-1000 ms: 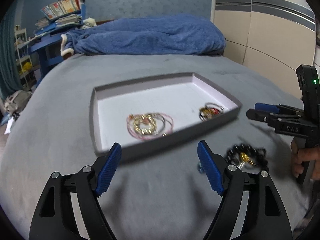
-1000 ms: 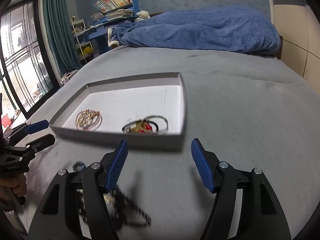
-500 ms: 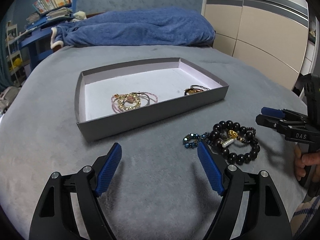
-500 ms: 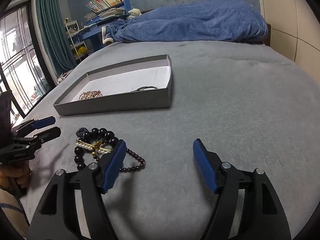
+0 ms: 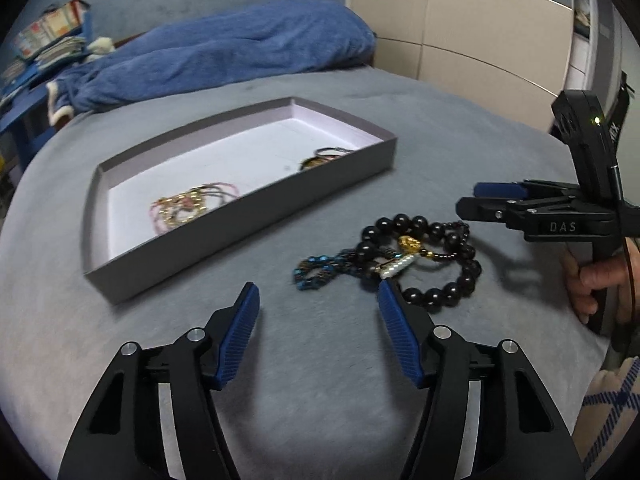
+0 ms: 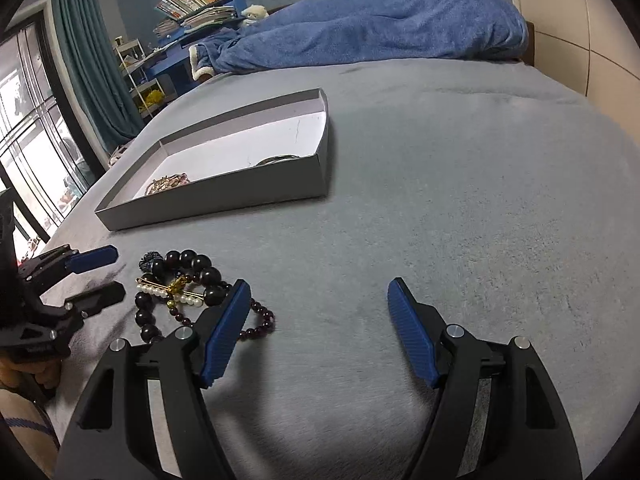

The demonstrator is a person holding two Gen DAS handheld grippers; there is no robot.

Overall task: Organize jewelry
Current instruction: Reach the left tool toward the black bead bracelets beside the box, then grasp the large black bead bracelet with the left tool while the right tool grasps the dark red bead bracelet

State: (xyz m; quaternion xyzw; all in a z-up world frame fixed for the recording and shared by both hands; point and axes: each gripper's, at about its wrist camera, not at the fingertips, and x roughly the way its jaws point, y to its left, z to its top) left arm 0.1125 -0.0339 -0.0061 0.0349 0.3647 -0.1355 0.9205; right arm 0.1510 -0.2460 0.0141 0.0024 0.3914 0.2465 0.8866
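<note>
A grey tray with a white floor lies on the grey bed; it also shows in the right wrist view. In it lie pink and gold bracelets and a small dark bracelet. A pile of jewelry lies on the bed in front of the tray: a black bead bracelet, a blue bead bracelet and a pearl pin. The pile also shows in the right wrist view. My left gripper is open just before the pile. My right gripper is open, right of the pile.
A blue blanket lies bunched at the bed's far end. Beige wardrobe doors stand at the right. A blue shelf with books and a window with a teal curtain are at the left.
Both grippers have drawn back and lowered toward the bed. The jewelry pile now sits closer to the left gripper's fingertips. Both stay open.
</note>
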